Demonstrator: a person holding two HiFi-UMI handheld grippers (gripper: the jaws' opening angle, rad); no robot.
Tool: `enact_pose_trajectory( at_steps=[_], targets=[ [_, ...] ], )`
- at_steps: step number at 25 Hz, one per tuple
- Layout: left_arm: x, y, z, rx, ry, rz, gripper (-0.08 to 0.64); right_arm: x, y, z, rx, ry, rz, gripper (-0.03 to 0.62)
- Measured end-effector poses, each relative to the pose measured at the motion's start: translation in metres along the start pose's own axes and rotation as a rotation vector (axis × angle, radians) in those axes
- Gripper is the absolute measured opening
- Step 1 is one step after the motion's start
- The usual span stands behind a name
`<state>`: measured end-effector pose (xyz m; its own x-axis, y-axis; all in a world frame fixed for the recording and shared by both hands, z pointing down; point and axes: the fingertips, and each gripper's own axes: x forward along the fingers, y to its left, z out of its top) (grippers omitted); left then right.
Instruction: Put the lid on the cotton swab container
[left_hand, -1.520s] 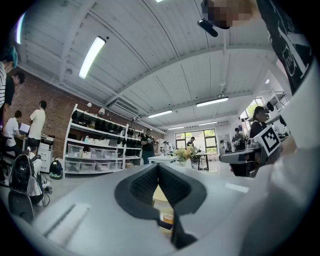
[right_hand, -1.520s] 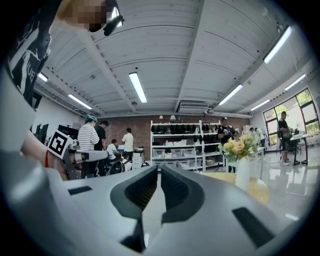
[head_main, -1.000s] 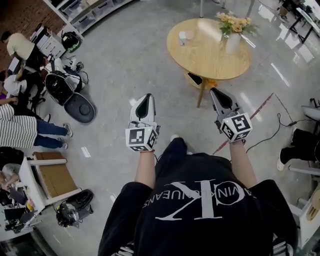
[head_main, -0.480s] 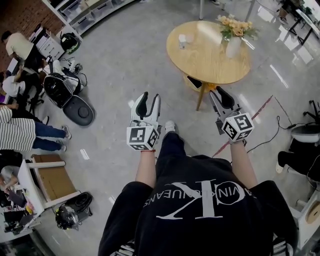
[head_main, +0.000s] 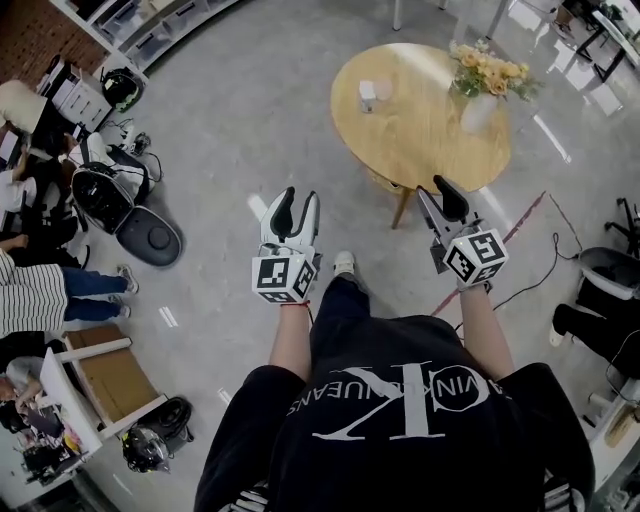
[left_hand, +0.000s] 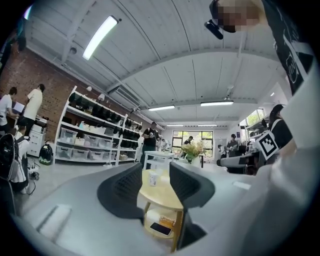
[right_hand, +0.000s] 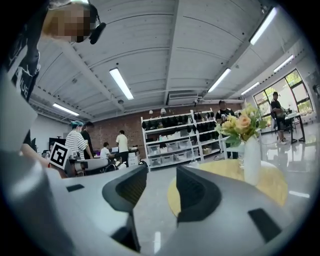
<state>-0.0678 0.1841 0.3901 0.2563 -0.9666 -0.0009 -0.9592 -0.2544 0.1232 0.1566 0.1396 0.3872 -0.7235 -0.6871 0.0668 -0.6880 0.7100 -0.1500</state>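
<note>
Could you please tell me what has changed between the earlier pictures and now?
The left gripper and the right gripper, shut a second ago, have just been opening, with nothing between their jaws. The person has stepped toward the round wooden table, now closer. Nothing was taken hold of or let go. The small white container and flower vase stand on the table as before.

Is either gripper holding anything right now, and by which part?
Nothing is held. The left gripper and right gripper have both just been opening, with nothing between their jaws.
</note>
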Motion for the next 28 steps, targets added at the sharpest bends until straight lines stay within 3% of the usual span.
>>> enact_pose_trajectory(
  at_steps=[17,28],
  targets=[
    [0.157,0.086,-0.008,-0.027,0.094,-0.185,0.161,0.131,-0.069,-0.004,0.114,0.063,-0.145,0.169],
    [0.219,0.075,-0.043,-0.005,0.169,-0.359,0.181,0.159,-0.097,-0.025,0.186,0.099,-0.204,0.178]
  ],
)
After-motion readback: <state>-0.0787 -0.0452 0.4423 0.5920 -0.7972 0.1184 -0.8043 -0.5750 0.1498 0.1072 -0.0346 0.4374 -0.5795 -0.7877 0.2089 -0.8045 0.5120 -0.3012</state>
